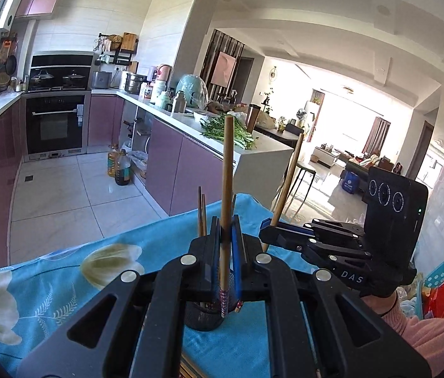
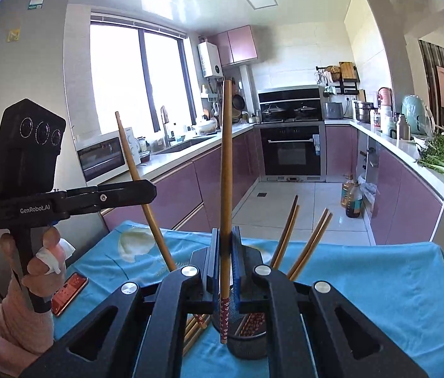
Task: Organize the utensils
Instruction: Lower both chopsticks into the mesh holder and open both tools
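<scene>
Two claws gripping chopsticks, cloth edge nr, prob floor beyond

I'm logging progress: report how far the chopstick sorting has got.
Done: several chopsticks already stand in the dark holder. In hand: the left gripper and right gripper are each shut on one chopstick, above the holder. Left: a few chopsticks lie on the blue cloth beside it.

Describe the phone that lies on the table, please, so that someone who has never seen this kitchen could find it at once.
Start at the table with the blue flowered cloth. Go to its left edge, just below the hand that holds the left gripper. The phone lies flat there, with an orange-red case, while every other loose thing nearby is a wooden chopstick.
</scene>
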`<state>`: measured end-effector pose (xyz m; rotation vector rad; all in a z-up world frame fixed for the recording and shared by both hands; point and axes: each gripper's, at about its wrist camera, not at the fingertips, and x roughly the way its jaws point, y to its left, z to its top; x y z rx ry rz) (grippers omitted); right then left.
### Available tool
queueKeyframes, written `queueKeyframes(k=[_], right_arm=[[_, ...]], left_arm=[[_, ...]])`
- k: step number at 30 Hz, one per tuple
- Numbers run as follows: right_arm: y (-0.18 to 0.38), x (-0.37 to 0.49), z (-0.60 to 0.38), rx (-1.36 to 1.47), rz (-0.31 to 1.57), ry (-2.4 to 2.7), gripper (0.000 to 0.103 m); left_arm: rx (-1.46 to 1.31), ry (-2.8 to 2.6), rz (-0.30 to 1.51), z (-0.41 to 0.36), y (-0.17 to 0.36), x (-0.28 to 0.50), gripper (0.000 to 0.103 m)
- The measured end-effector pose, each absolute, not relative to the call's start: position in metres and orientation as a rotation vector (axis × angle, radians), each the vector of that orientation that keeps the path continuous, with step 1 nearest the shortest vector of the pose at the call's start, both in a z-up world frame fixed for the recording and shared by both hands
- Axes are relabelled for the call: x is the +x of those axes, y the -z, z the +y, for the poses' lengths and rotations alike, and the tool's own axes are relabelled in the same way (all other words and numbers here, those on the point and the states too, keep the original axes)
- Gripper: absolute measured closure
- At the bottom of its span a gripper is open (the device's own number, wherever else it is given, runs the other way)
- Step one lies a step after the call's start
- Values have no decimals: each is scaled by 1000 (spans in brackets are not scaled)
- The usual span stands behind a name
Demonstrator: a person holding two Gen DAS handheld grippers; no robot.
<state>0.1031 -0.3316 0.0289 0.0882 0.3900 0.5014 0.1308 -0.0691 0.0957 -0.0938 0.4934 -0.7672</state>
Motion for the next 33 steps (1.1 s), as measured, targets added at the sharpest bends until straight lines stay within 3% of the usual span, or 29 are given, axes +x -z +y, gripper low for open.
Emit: queueKeyframes(k=[8,27,33], right_arm=[[-22,125,-334,102,394,-464,97],[41,165,-325,102,652,-414,95],[40,158,-328,105,626,-385,86]], left_arm=[[-50,724,533,-89,-88,150,96],[88,710,770,-121,-18,188,95],[53,678,791,-122,-4,201,84]])
